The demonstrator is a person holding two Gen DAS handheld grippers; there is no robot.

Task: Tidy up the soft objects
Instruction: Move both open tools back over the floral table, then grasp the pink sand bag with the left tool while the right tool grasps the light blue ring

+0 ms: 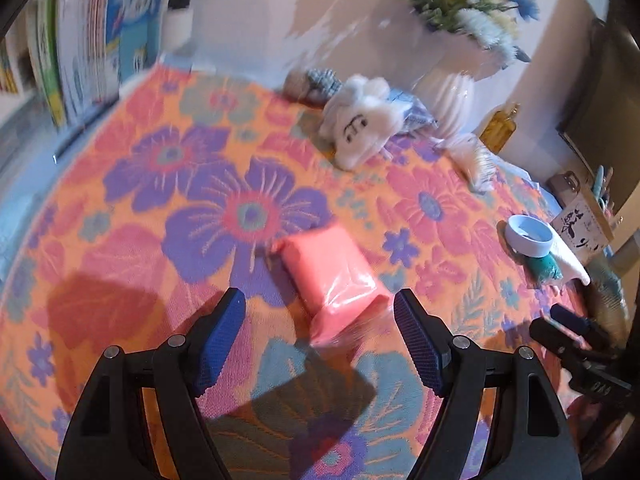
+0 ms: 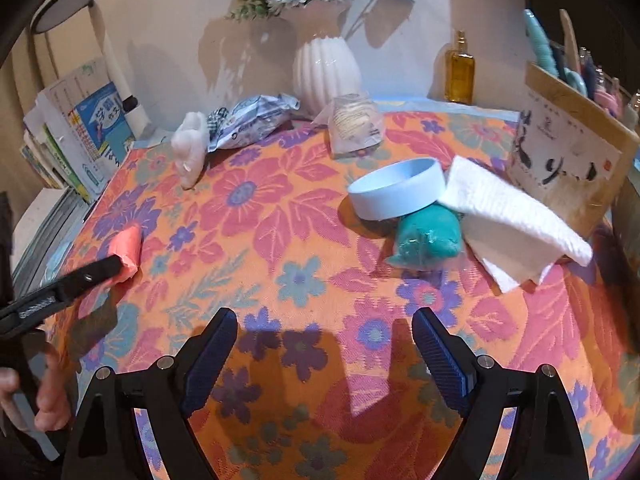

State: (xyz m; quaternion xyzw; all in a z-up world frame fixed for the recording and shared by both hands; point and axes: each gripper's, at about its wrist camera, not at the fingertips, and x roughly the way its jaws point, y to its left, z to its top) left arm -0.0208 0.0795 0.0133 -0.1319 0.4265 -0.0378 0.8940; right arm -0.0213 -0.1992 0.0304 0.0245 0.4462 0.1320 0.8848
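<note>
Nothing looks sorted yet: the left gripper (image 1: 320,308) hangs wide open, empty, over the pink packet (image 1: 330,276) at frame centre, the right gripper (image 2: 324,328) likewise empty-jawed, and the teal packet (image 2: 428,238) lies untouched at centre right.

Left gripper (image 1: 320,312) jaws wide apart over flowered cloth (image 1: 160,208), pink packet (image 1: 332,276) lying just ahead between fingertips, untouched. White plush toy (image 1: 356,124) beyond, near white vase (image 1: 448,96).
</note>
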